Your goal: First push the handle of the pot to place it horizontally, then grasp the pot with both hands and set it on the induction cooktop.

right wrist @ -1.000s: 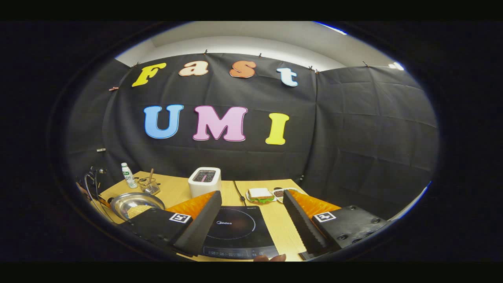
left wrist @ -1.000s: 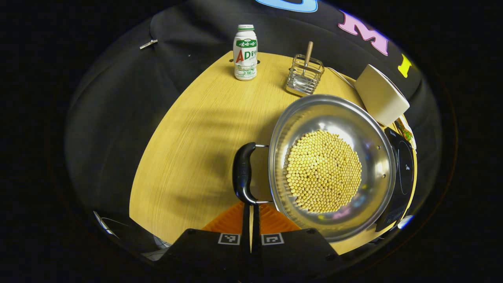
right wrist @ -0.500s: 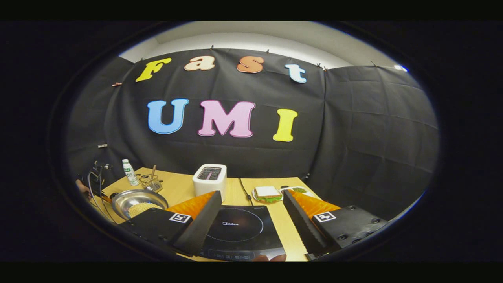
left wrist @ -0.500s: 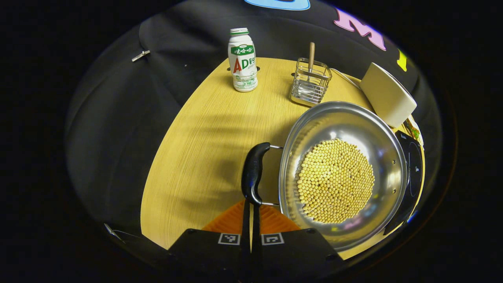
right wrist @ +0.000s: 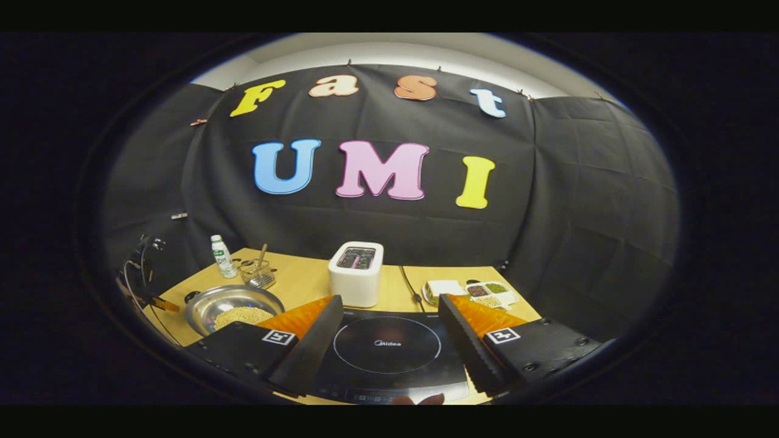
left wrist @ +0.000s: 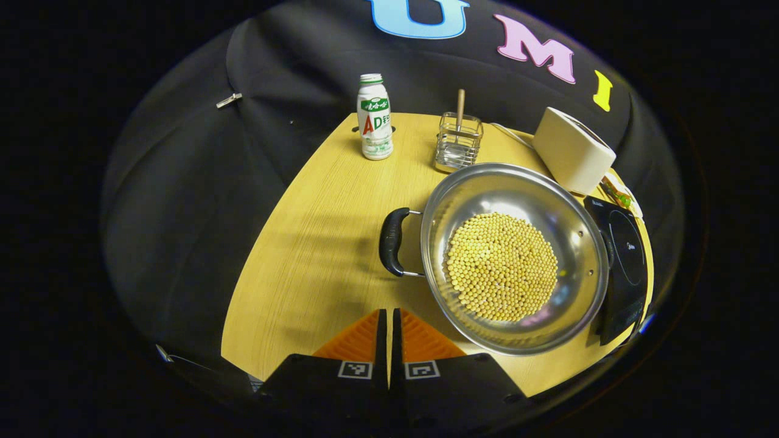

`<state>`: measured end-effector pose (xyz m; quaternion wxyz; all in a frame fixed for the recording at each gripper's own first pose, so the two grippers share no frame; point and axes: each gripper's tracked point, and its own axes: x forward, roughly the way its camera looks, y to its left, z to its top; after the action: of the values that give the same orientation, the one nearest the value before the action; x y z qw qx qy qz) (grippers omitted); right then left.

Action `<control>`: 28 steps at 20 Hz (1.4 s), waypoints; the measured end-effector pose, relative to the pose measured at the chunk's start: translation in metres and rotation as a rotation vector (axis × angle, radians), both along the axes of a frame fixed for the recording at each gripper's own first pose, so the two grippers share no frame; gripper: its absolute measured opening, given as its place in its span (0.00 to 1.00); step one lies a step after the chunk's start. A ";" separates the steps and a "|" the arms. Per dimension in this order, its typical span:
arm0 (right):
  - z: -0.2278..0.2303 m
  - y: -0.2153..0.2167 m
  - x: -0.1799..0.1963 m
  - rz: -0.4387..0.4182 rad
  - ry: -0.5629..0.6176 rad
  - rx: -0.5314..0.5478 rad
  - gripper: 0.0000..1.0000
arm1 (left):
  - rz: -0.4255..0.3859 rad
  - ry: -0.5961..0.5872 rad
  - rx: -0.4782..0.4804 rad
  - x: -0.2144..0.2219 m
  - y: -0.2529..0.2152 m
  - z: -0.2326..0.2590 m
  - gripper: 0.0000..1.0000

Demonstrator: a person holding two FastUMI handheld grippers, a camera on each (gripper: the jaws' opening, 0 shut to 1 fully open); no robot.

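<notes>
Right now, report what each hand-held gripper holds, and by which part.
Nothing is held. The left hand-held gripper is shut on air, short of the pot's black handle. The right hand-held gripper is open above the induction cooktop.

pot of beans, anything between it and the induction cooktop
Nothing visible does. The pot sits directly beside the induction cooktop, whose glass surface is bare. The toaster stands behind it, off that path.

Silver pot of yellow beans, black handle, pale wood-grain bench, black cooktop, white toaster.
</notes>
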<state>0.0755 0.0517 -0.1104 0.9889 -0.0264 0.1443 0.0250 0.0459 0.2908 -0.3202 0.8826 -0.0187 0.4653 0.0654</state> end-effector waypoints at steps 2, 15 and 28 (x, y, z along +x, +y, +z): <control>-0.011 0.023 0.004 0.052 0.031 0.016 0.98 | -0.047 -0.082 0.042 0.008 0.000 0.019 0.05; -0.124 0.141 0.026 0.214 0.351 0.119 0.97 | -0.104 -0.173 -0.047 0.054 -0.007 0.015 0.94; -0.213 0.177 0.048 0.167 0.584 0.154 0.91 | -0.091 -0.133 -0.082 0.103 -0.011 -0.032 0.93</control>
<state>0.1236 0.2292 -0.3235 0.8992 0.0450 0.4173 0.1234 0.1491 0.2800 -0.3525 0.9121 -0.0377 0.4083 0.0047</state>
